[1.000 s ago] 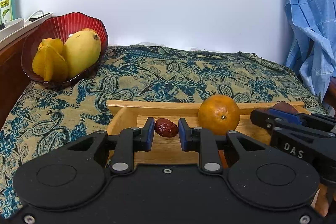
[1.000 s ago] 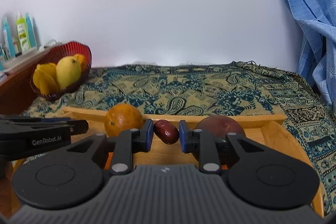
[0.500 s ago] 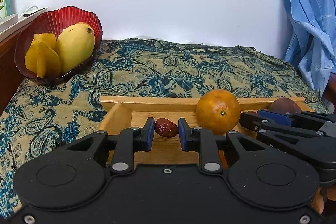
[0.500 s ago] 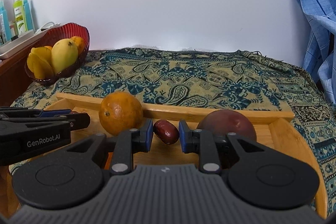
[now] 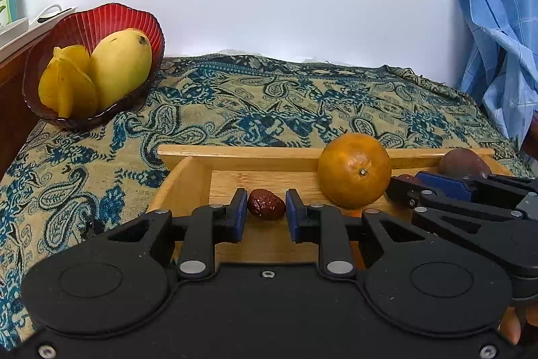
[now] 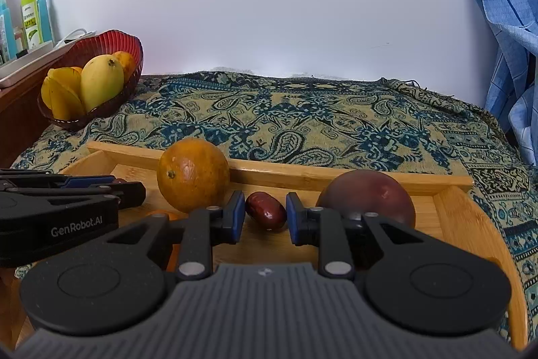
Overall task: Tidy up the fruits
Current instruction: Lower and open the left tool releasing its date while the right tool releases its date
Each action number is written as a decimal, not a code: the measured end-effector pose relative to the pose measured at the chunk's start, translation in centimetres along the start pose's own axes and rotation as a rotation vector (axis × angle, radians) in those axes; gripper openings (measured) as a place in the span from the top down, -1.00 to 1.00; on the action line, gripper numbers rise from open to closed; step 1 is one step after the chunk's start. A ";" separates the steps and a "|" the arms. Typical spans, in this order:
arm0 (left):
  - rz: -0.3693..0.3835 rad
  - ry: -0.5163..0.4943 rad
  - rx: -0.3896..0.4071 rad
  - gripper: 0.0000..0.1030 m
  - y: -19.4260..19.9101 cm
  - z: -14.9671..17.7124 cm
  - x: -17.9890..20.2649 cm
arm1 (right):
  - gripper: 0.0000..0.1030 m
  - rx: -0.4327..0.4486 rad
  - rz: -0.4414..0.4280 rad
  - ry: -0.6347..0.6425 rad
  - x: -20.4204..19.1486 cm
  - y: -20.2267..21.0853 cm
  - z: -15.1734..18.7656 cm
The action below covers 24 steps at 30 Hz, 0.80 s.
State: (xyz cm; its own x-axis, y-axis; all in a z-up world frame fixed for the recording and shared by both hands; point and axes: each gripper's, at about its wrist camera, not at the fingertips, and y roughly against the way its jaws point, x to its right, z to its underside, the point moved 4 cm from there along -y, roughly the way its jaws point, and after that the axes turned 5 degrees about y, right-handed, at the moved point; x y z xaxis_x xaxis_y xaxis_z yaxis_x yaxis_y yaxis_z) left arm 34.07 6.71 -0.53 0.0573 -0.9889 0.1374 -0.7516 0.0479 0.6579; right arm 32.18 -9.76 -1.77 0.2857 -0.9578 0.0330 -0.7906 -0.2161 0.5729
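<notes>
My left gripper (image 5: 266, 217) is shut on a wrinkled dark red date (image 5: 266, 208), held just above the left part of the wooden tray (image 5: 235, 153). My right gripper (image 6: 265, 217) is shut on a smoother red date (image 6: 265, 210) over the tray's middle (image 6: 336, 174). An orange (image 5: 354, 170) (image 6: 192, 174) rests against the tray's far rim between the two grippers. A dark purple round fruit (image 6: 366, 197) (image 5: 464, 162) lies at the tray's right. Each gripper shows at the side of the other's view.
A red ribbed bowl (image 5: 101, 22) at the back left holds a yellow mango (image 5: 121, 63), a starfruit (image 5: 67, 90) and an orange fruit behind them. A paisley cloth (image 6: 302, 123) covers the table. A blue checked cloth (image 6: 504, 22) hangs at the right. Bottles (image 6: 30, 19) stand on a left shelf.
Both grippers keep their dates between the pads. The views have only swayed slightly and the fruits in the tray have stayed put.
</notes>
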 end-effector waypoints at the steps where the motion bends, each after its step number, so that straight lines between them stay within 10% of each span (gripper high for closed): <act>1: 0.000 -0.001 0.000 0.54 0.0 0.0 0.0 | 0.39 -0.001 0.001 0.002 0.0 0.0 0.0; 24: 0.007 0.000 0.003 0.32 0.6 0.1 0.0 | 0.03 0.001 -0.017 -0.028 0.2 0.4 0.0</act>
State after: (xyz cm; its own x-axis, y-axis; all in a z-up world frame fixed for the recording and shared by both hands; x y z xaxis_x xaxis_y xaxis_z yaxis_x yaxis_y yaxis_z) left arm 33.57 6.72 -0.19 0.0517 -0.9886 0.1417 -0.7541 0.0544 0.6545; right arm 31.93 -10.06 -1.51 0.2838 -0.9589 -0.0001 -0.7861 -0.2327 0.5726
